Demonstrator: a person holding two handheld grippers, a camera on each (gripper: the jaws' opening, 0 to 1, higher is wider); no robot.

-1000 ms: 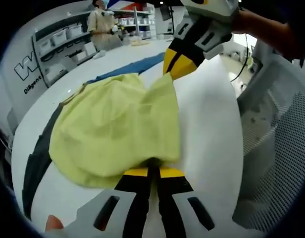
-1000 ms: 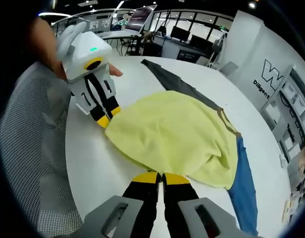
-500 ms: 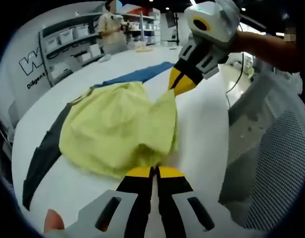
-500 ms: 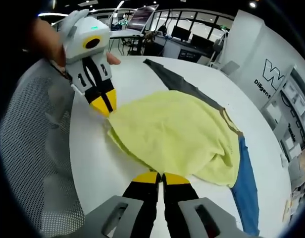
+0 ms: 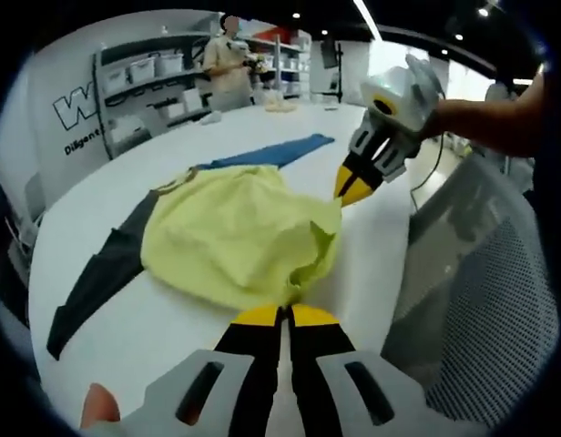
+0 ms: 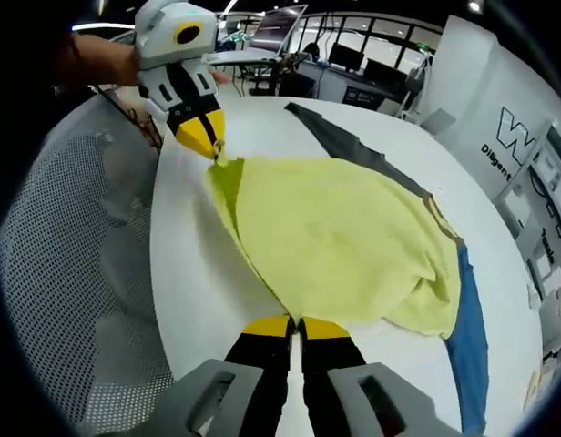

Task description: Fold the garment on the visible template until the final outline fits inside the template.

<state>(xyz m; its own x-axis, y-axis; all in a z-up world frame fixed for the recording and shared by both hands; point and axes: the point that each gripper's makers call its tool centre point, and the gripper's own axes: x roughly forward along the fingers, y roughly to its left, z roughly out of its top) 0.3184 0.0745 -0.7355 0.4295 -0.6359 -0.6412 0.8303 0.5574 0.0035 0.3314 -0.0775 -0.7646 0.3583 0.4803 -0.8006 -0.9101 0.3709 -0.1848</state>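
A yellow garment (image 5: 230, 237) lies bunched on a white round table (image 5: 98, 332), over a template of a dark grey strip (image 5: 94, 278) and a blue strip (image 5: 262, 153). My left gripper (image 5: 285, 312) is shut on the garment's near edge. My right gripper (image 5: 353, 189) pinches another corner of that edge and holds it off the table. In the right gripper view, the right gripper (image 6: 297, 322) is shut on the garment (image 6: 344, 241), and the left gripper (image 6: 208, 141) holds a raised corner at upper left. The grey strip (image 6: 353, 150) and the blue strip (image 6: 470, 337) show beyond the cloth.
A white mesh chair (image 5: 485, 300) (image 6: 71, 273) stands close against the table's near edge. A person (image 5: 230, 59) stands by shelves with bins at the far side. Desks with monitors (image 6: 353, 59) are behind the table.
Both grippers have risen and drawn back, lifting the garment's near edge off the table. The cloth now hangs stretched between the two grippers, more bunched on the far side.
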